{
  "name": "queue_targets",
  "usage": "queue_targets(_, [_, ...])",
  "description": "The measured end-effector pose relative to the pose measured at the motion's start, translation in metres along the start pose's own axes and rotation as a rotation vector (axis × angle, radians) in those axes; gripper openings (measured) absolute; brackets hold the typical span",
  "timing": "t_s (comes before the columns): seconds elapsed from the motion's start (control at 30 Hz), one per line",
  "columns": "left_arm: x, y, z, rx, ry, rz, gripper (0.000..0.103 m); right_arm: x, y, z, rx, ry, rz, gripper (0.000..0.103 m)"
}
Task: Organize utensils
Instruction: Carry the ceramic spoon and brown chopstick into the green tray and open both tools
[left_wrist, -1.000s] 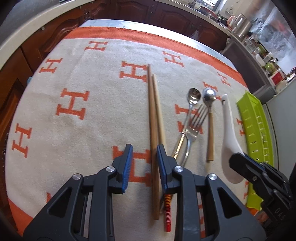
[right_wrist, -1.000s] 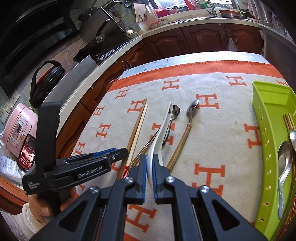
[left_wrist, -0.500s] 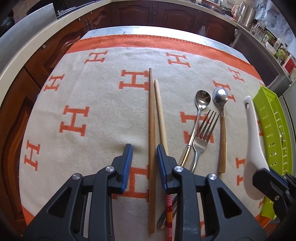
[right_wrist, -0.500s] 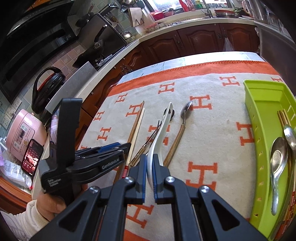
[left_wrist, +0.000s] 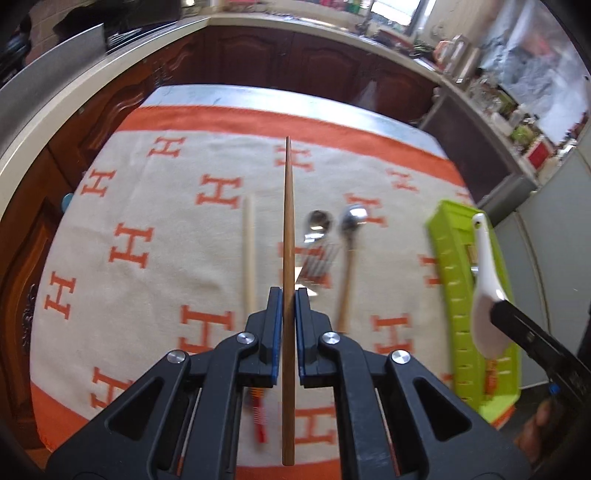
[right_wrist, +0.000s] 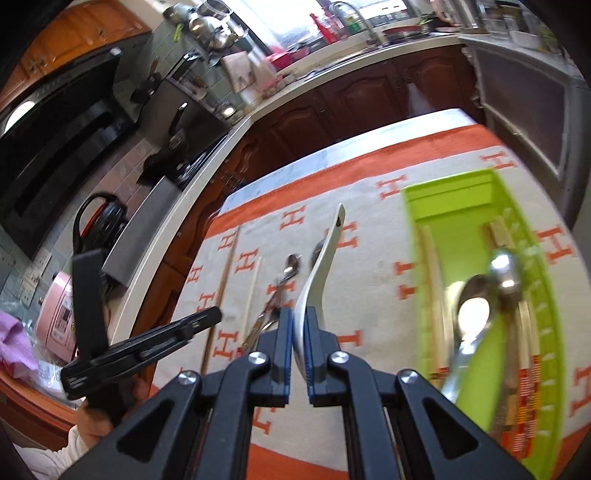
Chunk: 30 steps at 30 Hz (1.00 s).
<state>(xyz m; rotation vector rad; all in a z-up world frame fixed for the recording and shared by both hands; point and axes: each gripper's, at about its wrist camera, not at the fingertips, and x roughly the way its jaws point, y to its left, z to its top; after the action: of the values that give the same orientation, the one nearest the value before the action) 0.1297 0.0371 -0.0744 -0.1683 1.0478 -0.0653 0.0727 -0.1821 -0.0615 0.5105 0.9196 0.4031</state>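
Between the left tool's (left_wrist: 289, 295) closed fingers sits the dark wooden chopstick (left_wrist: 288, 229), lifted clear of the cloth. Its paler mate (left_wrist: 249, 254) lies just beside, on the blanket-covered worktop (left_wrist: 147, 206), near two metal spoons (left_wrist: 349, 236) and a fork (left_wrist: 317, 260). Right tool (right_wrist: 300, 325) grips the white ceramic spoon (right_wrist: 321, 258), held near the green tray (right_wrist: 454, 195), which already contains spoons and chopsticks. Step in hand: carrying both items to the tray. Next move likely calls for lowering the ceramic spoon lengthwise, then releasing. Half a second ago the left tool stood open around the chopstick; now it is clamped and raised.
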Motion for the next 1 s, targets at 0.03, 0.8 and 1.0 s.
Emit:
queue_targets(0.03, [-0.004, -0.01, 0.001, 0.009, 0.003, -0.023, 0.004, -0.009, -0.009, 0.005, 0.01, -0.002, -0.02, 0.005])
queue_targets(0.8, [0.063, -0.227, 0.006, 0.155, 0.148, -0.234, 0.004, -0.047, -0.108, -0.008, 0.132, 0.214, -0.319, 0.007])
queue_targets(1.0, [0.084, -0.222, -0.005, 0.124, 0.221, -0.233, 0.004, -0.071, -0.106, 0.002, 0.179, 0.118, -0.269, 0.017])
